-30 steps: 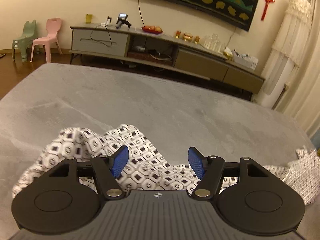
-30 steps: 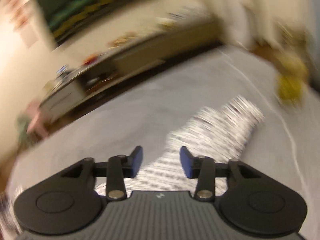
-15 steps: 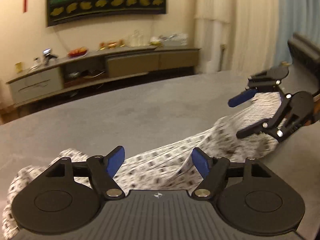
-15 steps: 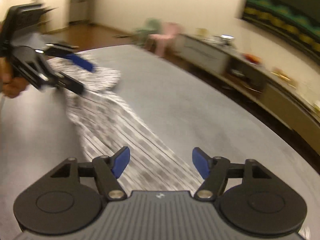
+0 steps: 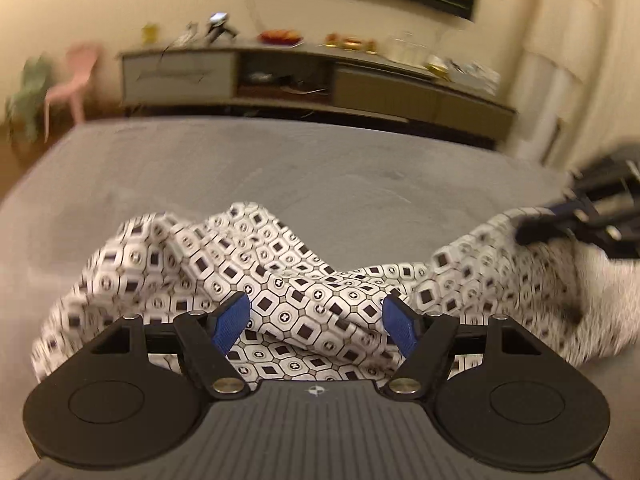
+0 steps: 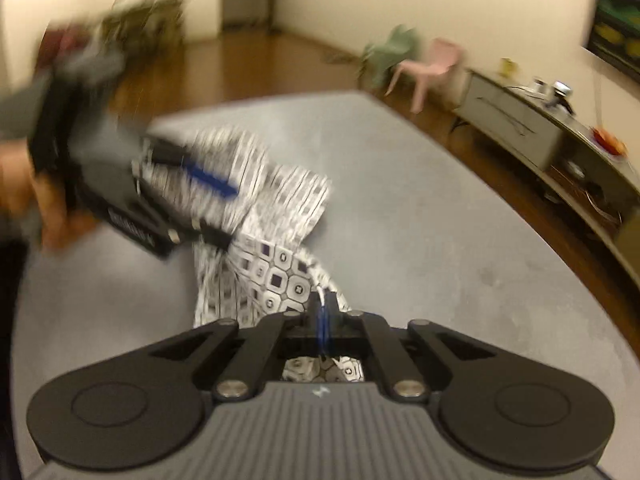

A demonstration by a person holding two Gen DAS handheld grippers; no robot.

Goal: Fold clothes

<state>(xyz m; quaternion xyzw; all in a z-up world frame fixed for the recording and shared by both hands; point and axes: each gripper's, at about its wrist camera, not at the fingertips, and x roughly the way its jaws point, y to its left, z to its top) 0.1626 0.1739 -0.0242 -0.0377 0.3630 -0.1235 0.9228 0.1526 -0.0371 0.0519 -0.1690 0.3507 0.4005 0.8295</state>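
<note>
Patterned garment (image 5: 304,280): black-and-white geometric print, crumpled, lying on the grey table (image 5: 280,168); spread from beside the left gripper's left finger across to the right gripper. Raised folds ahead of both blue pads.

Left gripper (image 5: 316,318): jaws wide apart, blue pads (image 5: 232,320) clear of each other; cloth lies below and between them, and no pinch shows.

Right gripper (image 6: 322,320): jaws closed, blue pads pressed together on a thin edge of the garment (image 6: 280,276); cloth runs forward and left from the pads toward the left gripper (image 6: 192,196), which is blurred and held in a hand (image 6: 24,196). In the left wrist view the right gripper (image 5: 560,220) sits at the cloth's far right end, blurred.

Table edges: far edge ahead of the left jaws, before the low cabinet (image 5: 312,80); in the right wrist view the rounded edge curves off to the right of the jaws. Bare grey surface ahead of and beside the cloth on all visible sides.

Beyond the edge: pink chair (image 6: 432,64), green chair (image 6: 388,50), wooden floor (image 6: 248,68).
</note>
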